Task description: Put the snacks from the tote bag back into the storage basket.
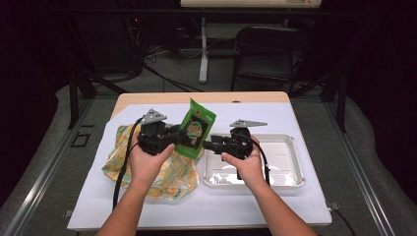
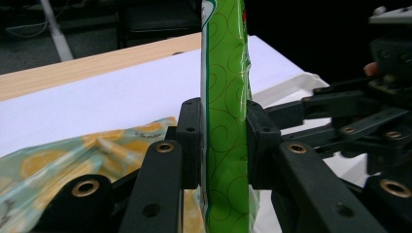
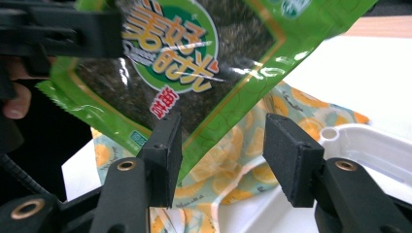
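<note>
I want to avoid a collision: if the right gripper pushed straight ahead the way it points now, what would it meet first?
Most likely the green snack packet, which the left gripper clamps. The right gripper stands open just short of its lower edge; the patterned cloth lies beyond, though depth is uncertain.

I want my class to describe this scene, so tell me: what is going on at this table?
A person holds a gripper in each hand over a table. The left gripper is shut on a green snack packet and holds it upright in the air. The right gripper is open, its jaws apart just below the packet's corner. Beneath lie a lemon-print cloth bag and a clear plastic tray on white paper.
</note>
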`<move>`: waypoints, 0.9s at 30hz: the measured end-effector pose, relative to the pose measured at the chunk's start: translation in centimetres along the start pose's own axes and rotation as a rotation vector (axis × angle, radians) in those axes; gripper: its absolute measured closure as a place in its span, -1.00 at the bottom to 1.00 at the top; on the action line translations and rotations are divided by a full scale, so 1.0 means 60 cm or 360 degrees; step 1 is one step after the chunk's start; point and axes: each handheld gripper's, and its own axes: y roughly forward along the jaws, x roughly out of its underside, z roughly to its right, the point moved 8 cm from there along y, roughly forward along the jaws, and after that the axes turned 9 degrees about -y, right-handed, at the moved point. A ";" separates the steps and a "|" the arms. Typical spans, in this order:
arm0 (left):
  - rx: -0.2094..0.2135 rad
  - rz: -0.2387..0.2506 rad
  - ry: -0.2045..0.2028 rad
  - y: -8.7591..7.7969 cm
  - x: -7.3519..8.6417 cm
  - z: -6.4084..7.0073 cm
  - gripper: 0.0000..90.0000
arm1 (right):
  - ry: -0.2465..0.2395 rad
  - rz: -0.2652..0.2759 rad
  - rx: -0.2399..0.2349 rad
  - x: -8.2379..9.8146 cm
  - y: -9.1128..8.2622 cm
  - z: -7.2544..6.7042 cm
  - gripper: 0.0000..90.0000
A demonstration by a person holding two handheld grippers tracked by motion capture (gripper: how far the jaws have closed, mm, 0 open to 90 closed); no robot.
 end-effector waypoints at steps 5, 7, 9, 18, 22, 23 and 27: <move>0.0042 -0.0015 0.0020 0.015 -0.003 0.018 0.61 | 0.0046 0.0003 -0.0003 0.003 -0.005 0.013 0.08; 0.0049 -0.0022 0.0023 0.021 -0.002 0.022 0.61 | 0.0067 0.0029 -0.0019 0.001 -0.008 0.015 0.08; 0.0053 -0.0026 0.0026 0.025 -0.003 0.024 0.61 | 0.0099 0.0042 -0.0021 -0.001 -0.011 0.019 0.08; 0.0060 -0.0049 -0.0009 0.038 -0.001 0.021 0.60 | 0.0153 0.0041 0.0032 0.002 -0.017 0.032 0.25; 0.0064 -0.0047 -0.0006 0.042 0.000 0.023 0.60 | 0.0206 0.0066 0.0092 0.000 -0.024 0.037 0.44; 0.0067 -0.0054 -0.0003 0.043 0.001 0.024 0.60 | 0.0204 0.0063 0.0107 0.001 -0.026 0.040 0.49; 0.0068 -0.0070 0.0001 0.051 0.006 0.028 0.59 | 0.0224 0.0107 0.0160 -0.002 -0.033 0.048 0.60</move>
